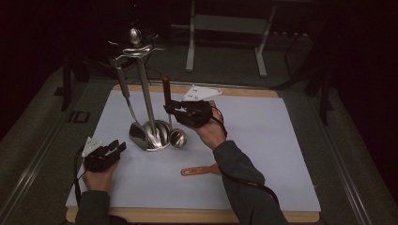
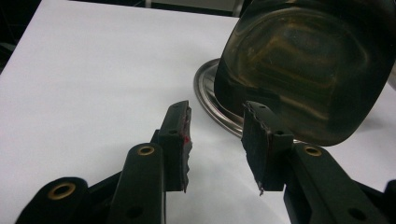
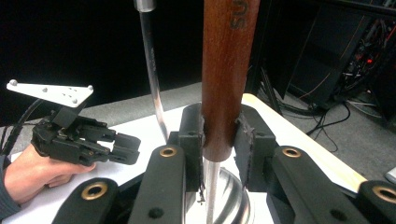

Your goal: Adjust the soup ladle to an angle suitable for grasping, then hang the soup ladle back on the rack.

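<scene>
A steel utensil stand (image 1: 149, 101) rises from a round base (image 1: 159, 136) on the white mat. A steel turner (image 1: 137, 135) hangs from its left hook, its shiny blade (image 2: 303, 70) close in front of my left gripper (image 2: 217, 126). That left gripper (image 1: 119, 146) rests on the mat left of the stand, open, with nothing between its fingers. My right gripper (image 1: 169, 108) is shut on the brown wooden handle (image 3: 229, 70) of a ladle held upright, just right of the stand. The ladle's bowl (image 1: 178, 138) is down beside the base.
An orange flat spatula (image 1: 199, 170) lies on the mat (image 1: 263, 140) near the right forearm. The mat covers a wooden board (image 1: 187, 216). Metal frame legs (image 1: 190, 47) stand on the floor behind the table.
</scene>
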Demonstrator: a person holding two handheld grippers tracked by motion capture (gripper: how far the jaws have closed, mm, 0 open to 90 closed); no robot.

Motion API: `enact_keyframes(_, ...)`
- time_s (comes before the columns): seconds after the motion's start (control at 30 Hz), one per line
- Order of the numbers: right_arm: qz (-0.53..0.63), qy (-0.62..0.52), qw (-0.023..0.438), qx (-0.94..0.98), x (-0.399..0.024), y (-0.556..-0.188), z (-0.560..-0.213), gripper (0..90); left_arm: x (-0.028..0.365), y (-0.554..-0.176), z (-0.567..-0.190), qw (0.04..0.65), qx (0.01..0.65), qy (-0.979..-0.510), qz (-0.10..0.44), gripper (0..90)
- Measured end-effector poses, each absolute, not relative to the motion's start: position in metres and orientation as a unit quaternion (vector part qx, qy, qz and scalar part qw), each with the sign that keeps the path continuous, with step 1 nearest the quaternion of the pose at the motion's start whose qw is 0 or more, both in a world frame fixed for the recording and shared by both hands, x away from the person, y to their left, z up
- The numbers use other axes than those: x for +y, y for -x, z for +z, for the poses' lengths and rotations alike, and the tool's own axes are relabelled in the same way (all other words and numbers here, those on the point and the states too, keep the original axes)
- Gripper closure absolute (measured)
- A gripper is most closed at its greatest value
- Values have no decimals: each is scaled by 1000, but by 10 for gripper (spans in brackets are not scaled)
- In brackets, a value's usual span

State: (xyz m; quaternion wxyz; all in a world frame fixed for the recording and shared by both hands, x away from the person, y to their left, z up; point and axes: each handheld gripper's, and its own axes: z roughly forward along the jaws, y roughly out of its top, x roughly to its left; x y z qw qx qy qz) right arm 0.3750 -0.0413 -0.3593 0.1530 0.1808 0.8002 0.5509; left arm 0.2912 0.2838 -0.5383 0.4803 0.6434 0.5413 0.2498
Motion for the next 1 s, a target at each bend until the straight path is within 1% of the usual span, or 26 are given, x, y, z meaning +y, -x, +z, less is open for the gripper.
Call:
enact_keyframes(0.43,559,-179,156,795,-37,-371,-352,738,284,-291,-538,480,542,-643,250,621)
enact_keyframes(1.0,567,-160,163,792,-23,-365,-328,738,284,-291,-538,481,543,-642,249,621)
